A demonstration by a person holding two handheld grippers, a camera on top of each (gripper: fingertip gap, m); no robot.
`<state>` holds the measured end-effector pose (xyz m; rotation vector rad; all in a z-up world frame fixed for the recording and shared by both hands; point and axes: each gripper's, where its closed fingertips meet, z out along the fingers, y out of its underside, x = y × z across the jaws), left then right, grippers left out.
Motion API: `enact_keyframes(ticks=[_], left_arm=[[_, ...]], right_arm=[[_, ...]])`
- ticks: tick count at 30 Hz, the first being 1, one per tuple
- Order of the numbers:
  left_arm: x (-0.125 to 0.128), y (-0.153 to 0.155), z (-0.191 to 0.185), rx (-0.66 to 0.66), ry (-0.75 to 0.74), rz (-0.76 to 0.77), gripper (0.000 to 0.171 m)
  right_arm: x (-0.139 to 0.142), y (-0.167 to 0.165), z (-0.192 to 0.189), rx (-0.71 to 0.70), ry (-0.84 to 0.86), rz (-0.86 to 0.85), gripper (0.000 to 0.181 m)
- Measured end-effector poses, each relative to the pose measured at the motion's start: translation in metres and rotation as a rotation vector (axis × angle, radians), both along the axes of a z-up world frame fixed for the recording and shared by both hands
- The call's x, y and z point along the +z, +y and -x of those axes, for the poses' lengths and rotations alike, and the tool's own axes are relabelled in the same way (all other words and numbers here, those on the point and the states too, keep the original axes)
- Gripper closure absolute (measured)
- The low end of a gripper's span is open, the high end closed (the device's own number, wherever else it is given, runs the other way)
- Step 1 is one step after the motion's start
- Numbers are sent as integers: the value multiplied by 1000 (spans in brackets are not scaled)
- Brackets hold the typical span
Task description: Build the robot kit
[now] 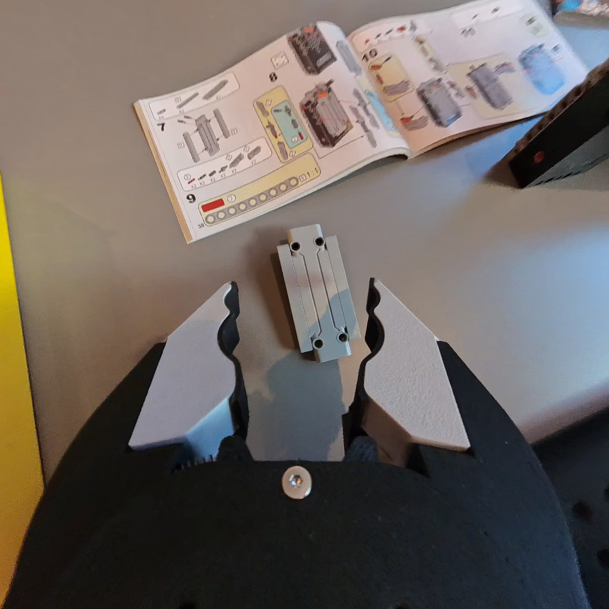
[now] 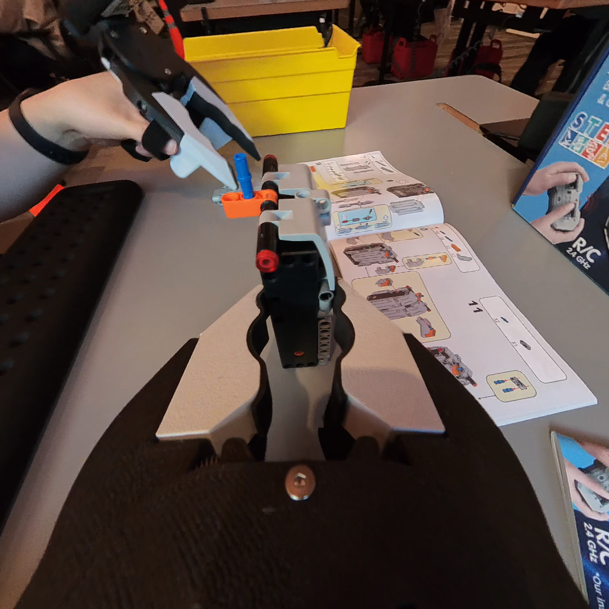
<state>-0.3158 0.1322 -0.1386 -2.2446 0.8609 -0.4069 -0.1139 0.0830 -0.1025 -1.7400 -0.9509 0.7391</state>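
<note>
Left gripper, fingers wide apart and empty, hovers over a grey panel lying flat on the table, the panel lined up with the gap. Right gripper, closed on a black-and-grey assembly, holds it raised and steady, seemingly to present its orange beam and blue pin. An open booklet lies alongside, within view for reference.

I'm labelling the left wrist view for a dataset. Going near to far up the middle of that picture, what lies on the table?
Left gripper, open → grey plastic panel lying flat between and just beyond its fingertips → open instruction booklet → bare grey table beyond it.
</note>
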Motion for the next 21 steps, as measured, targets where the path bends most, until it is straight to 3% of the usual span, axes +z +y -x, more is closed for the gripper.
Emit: enact_keyframes(ticks=[3, 9, 10, 11, 15, 18, 21], left_arm=[[-15, -1, 0, 18, 56, 39, 95], [-23, 0, -4, 24, 110, 9, 109], [-22, 0, -5, 23, 115, 1, 114], [-22, -1, -8, 9, 118, -8, 129], [-20, 1, -9, 7, 159, -53, 130], [-20, 1, -10, -1, 172, -65, 130], [-19, 2, -7, 3, 188, -83, 130]], right_arm=[[1, -1, 2, -9, 7, 31, 144], [15, -9, 2, -37, 29, 16, 110], [18, -13, 1, -42, 17, 7, 104], [21, -17, -1, -44, 1, -4, 98], [27, -45, -14, 4, -60, 45, 73], [49, -51, -37, -24, -13, 30, 76], [82, -39, -78, -179, 41, -92, 98]])
